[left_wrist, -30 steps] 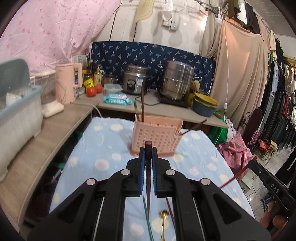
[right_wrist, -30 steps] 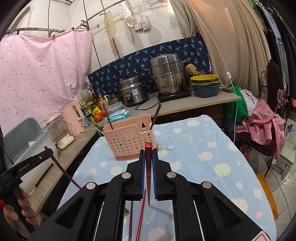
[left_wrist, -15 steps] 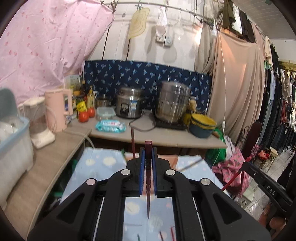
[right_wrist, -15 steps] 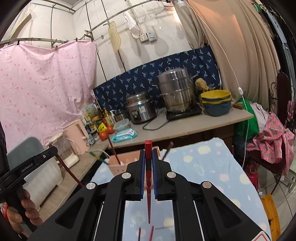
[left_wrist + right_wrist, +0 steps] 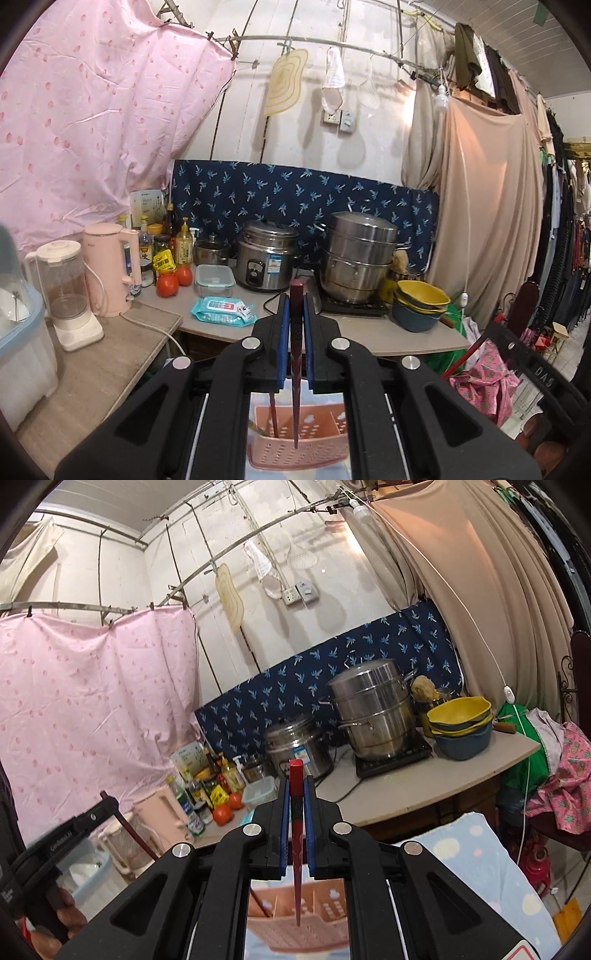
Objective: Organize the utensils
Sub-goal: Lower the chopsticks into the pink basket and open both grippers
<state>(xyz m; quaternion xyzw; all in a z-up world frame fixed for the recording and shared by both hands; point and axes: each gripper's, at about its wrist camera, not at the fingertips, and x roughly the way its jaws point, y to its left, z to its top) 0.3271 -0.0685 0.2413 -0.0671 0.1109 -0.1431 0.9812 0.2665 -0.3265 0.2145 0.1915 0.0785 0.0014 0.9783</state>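
The left hand-held gripper (image 5: 294,343) is clamped tight on a dark maroon chopstick (image 5: 295,369), the stick running upright through the blue pads with its tip hanging down. Right beneath that tip sits the pink utensil basket (image 5: 299,439), open mouth up, one chopstick already standing in it just to the left. The right hand-held gripper (image 5: 295,827) is likewise pinched on a red chopstick (image 5: 296,853), tip pointing down over the same basket, which sits on the spotted blue cloth (image 5: 476,853). Both sticks line up with the drop, so I'd call it a straight lowering for either hand. Neither looks clearly nearer. Watch the basket's dividers and near rim; open room otherwise, with the counter (image 5: 362,332) well behind.
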